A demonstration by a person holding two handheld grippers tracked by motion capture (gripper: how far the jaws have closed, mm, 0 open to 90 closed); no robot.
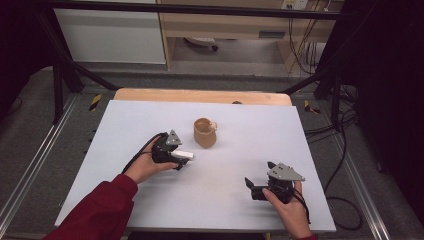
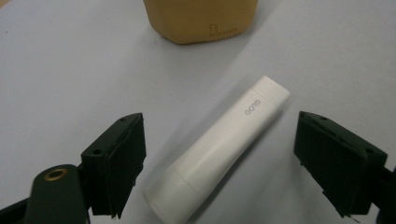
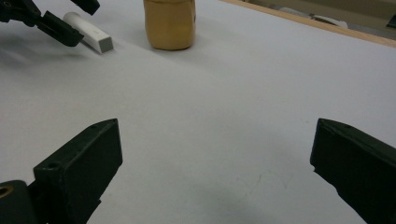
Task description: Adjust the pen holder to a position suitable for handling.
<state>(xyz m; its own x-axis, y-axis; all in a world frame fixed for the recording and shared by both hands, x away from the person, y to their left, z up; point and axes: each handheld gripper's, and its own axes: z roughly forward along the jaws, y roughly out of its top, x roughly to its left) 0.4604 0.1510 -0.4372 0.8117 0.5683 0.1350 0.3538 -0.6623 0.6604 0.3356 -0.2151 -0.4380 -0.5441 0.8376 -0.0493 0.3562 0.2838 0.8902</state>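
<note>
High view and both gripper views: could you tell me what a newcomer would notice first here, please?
The eye goes first to the white tube, lying flat on the pale table between the wide-open jaws of the left gripper, untouched by either. Just beyond it stands a tan cup, near the middle of the table. The right gripper rests open at the near right, with bare table ahead of it.
</note>
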